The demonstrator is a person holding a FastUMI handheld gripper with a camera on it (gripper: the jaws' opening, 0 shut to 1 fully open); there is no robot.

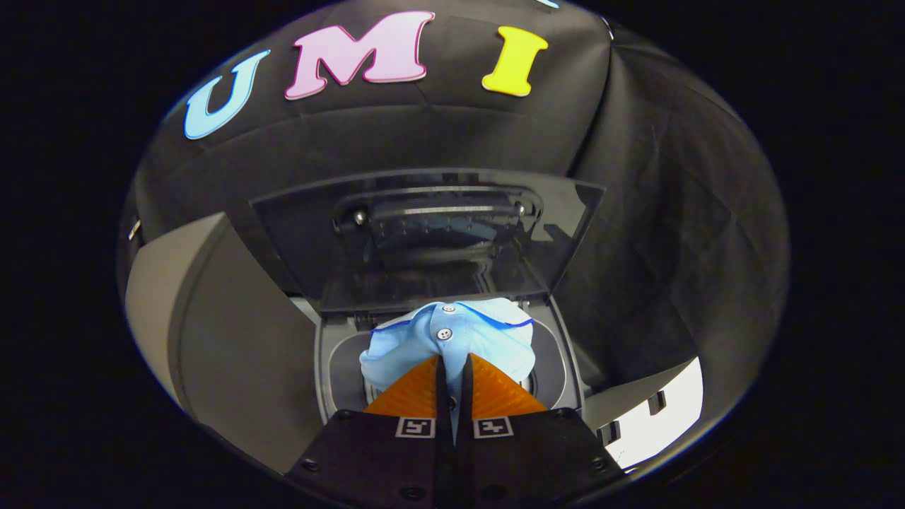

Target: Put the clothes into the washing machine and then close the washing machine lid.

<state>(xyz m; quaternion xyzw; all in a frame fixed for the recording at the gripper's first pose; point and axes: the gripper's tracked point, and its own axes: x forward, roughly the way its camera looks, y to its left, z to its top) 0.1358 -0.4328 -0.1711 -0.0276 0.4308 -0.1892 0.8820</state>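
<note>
Between the two orange fingers (pixel 417 392) hangs a light blue shirt (pixel 452 338), its fabric caught in the narrow gap where the pads nearly meet, so the tool (pixel 453 378) is clenched on the cloth with both fingers pressing it. Bunched into a rounded bundle, the shirt shows a placket with two small white buttons and a thin dark blue line of trim along its collar edge. It sits just ahead of the fingers, directly over the round opening of the washing machine (pixel 339 367), whose grey rim curves out on either side of the bundle; whether the cloth touches the rim I cannot tell. Beyond the shirt the machine's lid (pixel 424 240) stands raised, a dark see-through panel tilted back, with a handle-like bar and faint reflections across it. Each finger carries a small black and white square marker at its base, on the black body of the tool. To the left a grey panel (pixel 212 339) slopes beside the machine, and to the right a white surface (pixel 664 417) lies lower down.
</note>
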